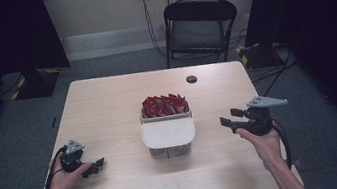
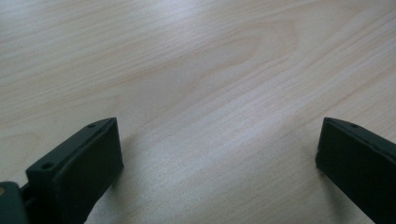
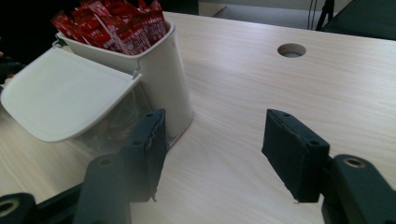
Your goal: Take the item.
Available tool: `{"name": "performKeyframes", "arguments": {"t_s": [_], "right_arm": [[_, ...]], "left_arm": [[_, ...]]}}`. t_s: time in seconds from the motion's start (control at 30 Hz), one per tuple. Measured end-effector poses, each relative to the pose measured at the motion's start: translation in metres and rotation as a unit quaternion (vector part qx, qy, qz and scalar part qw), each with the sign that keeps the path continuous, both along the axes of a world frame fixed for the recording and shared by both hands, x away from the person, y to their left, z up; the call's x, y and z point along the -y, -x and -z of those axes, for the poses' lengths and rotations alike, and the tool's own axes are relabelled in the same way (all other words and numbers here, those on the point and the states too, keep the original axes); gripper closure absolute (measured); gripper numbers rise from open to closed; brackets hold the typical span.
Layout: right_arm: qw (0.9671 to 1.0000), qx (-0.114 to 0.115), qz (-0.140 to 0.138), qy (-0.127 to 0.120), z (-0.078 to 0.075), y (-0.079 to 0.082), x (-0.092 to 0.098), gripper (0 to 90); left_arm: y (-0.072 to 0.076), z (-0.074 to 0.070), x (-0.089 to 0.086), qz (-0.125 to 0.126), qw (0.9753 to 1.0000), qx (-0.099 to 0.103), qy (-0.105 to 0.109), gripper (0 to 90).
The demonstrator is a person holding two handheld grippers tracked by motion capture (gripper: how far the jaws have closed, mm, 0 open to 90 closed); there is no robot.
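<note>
The table [image 1: 107, 103] lies under both your hands. Your white container [image 1: 168, 136] stands upright between the two grippers, to the right of your left gripper [image 1: 95, 167] and to the left of your right gripper [image 1: 228, 120], well apart from each. Its long axis runs away from you; the flap lid tips toward you. Red sachets [image 1: 164, 104] stand on end in the far compartment. Both grippers have their jaws spread wide and hold nothing, the left one low over bare wood.
</note>
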State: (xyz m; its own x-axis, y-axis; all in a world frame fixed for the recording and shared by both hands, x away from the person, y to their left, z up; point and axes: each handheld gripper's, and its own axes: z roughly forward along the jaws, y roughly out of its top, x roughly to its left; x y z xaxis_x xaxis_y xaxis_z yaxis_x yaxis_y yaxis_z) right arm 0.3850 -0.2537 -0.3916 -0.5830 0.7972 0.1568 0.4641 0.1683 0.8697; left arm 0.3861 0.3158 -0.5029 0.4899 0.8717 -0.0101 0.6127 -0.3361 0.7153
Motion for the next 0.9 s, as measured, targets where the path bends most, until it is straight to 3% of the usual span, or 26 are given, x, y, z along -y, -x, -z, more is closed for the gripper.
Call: {"name": "performKeyframes", "arguments": {"t_s": [0.2,0.6,0.9], "right_arm": [[0.9999,-0.002,-0.013,-0.011,-0.002,-0.005,-0.008,40.8],[0.9973,-0.003,-0.063,-0.037,-0.01,-0.026,-0.048,49.6],[0.9955,0.001,-0.087,-0.037,-0.015,-0.038,-0.067,53.2]], "left_arm": [[0.0,0.0,0.0,-0.002,1.0,0.001,0.004,0.0],[0.0,0.0,0.0,0.0,1.0,0.0,0.0,0.0],[0.0,0.0,0.0,0.0,1.0,0.0,0.0,0.0]]}}
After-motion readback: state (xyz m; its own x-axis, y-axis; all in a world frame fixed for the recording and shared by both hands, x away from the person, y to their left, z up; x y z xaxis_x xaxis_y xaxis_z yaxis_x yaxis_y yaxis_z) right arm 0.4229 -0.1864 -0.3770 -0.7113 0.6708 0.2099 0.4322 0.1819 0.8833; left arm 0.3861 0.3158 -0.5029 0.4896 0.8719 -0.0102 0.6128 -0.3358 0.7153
